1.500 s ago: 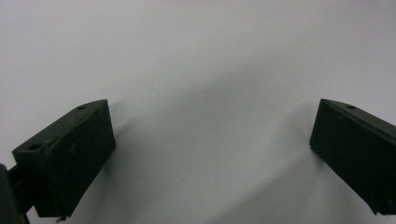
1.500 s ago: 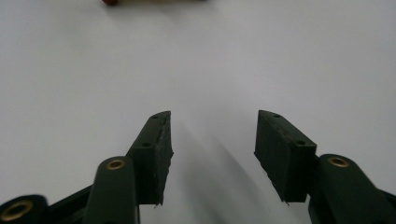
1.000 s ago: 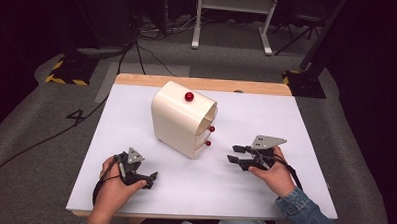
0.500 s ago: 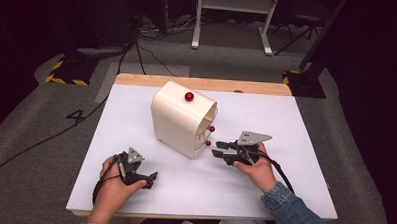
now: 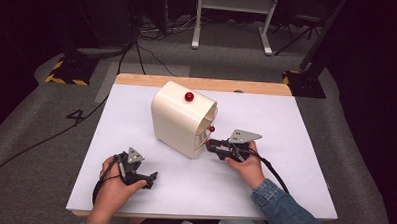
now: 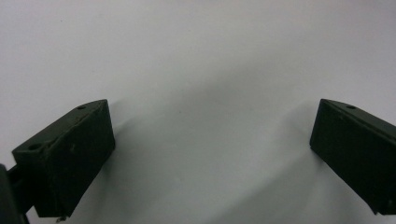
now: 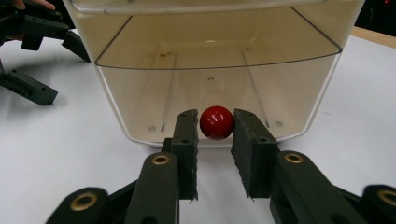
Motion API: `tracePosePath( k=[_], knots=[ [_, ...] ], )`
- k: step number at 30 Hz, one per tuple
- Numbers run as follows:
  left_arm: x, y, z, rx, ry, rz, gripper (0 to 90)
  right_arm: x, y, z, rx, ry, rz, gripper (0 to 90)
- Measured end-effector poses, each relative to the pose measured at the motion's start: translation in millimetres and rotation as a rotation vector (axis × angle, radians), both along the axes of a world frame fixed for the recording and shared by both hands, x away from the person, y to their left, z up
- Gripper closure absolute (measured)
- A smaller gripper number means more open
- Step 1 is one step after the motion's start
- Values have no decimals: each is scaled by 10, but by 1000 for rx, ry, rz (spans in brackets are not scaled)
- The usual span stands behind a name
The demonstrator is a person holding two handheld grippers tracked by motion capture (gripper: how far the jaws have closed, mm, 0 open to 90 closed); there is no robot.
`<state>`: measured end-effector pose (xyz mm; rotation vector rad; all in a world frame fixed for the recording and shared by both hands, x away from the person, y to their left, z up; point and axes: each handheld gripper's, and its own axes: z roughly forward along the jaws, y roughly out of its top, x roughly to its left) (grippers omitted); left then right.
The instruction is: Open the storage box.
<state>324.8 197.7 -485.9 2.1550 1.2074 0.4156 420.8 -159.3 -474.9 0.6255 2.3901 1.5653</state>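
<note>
Near the table's front edge, the left gripper (image 5: 151, 179) rests on the white table (image 5: 286, 125), jaws wide apart and empty. Farther in, the right gripper (image 7: 215, 140) closes around a red knob (image 7: 216, 122) on the cream box (image 5: 178, 119); actual contact is unclear.

Light falls from overhead onto the white surface (image 5: 285, 145), which glows bright while the floor and the room behind sink into near black. The high view is soft and a bit grainy. Small highlights glint on the red knob (image 5: 189, 96) atop the cream box (image 5: 178, 119). In the left gripper view the jaws cast faint, diffuse shadows and the white fades to grey toward the bottom. In the right gripper view the red ball (image 7: 216, 122) shows sharp glare spots; the nearest jaw parts blur.
</note>
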Motion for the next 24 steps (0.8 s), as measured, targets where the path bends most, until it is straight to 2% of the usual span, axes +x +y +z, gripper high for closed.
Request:
tracePosePath(
  k=[2,11,24],
  knots=[
    [0,0,0,0,0,0,0,2,1,2,-12,-14,2,742],
    [-1,1,0,1,0,-2,0,-33,-37,27,-24,-13,-2,745],
    [-5,2,-2,2,-4,-2,0,-249,-382,125,-32,-5,-13,745]
  ],
)
